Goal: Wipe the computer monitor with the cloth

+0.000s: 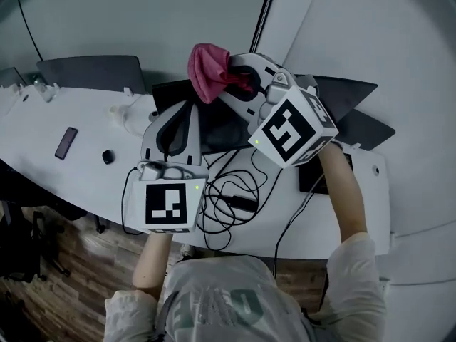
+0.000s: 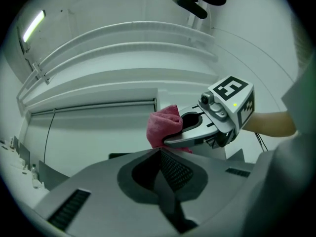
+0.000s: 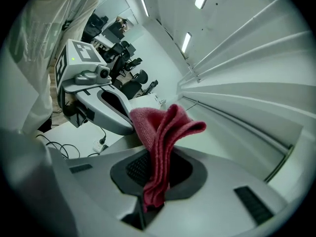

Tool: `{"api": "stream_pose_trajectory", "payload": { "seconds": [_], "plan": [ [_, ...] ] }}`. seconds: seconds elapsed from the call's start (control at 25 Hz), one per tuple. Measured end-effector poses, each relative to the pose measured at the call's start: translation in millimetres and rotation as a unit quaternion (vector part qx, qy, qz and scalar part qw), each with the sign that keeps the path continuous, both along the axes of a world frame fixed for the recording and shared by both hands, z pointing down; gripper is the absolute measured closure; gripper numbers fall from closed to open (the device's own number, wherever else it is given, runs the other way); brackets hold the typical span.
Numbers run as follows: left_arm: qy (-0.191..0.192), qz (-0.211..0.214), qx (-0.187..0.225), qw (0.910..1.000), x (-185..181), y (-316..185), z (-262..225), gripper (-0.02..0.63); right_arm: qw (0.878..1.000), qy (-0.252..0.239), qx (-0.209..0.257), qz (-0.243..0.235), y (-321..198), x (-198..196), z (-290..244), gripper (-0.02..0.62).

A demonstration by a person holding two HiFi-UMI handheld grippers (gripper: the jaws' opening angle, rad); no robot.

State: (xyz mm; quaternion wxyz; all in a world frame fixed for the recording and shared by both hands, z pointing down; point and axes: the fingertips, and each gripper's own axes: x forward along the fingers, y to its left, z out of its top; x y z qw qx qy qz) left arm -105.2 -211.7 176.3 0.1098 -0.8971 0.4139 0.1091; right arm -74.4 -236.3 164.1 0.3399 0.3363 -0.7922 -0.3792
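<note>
Plain deep-pink cloth (image 1: 206, 73) against a pale grey wall (image 1: 142, 20). Light grey shells and black inner pads on the left hand-held gripper (image 1: 187, 109) and the right hand-held gripper (image 1: 231, 80). Black-and-white square markers on white cubes, a small green light on each. Black monitor (image 1: 221, 130) on a white surface (image 1: 85, 116). Black cables (image 1: 228, 198) in loops, a dark phone (image 1: 65, 142) with a reddish edge. Brown wood-grain floor (image 1: 64, 291). Off-white shirt (image 1: 214, 301) with faded green print.
</note>
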Motion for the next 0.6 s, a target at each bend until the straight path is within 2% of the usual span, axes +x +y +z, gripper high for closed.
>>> {"api": "stream_pose_trajectory", "payload": {
  "seconds": [0.16, 0.36, 0.6],
  "plan": [
    [-0.01, 0.033, -0.008, 0.9994, 50.9, 5.1, 5.7, 0.591, 1.0, -0.007, -0.002, 0.03, 5.7, 54.6, -0.8, 0.548],
    [-0.001, 0.076, -0.017, 0.9969, 130.9, 20.1, 6.3, 0.591, 0.997, -0.018, -0.007, 0.072, 24.2, 147.1, -5.7, 0.548],
    [-0.007, 0.105, -0.057, 0.9928, 212.4, 23.9, 47.0, 0.591, 0.994, -0.022, -0.008, 0.107, 32.7, 237.5, 0.1, 0.548]
  ]
}}
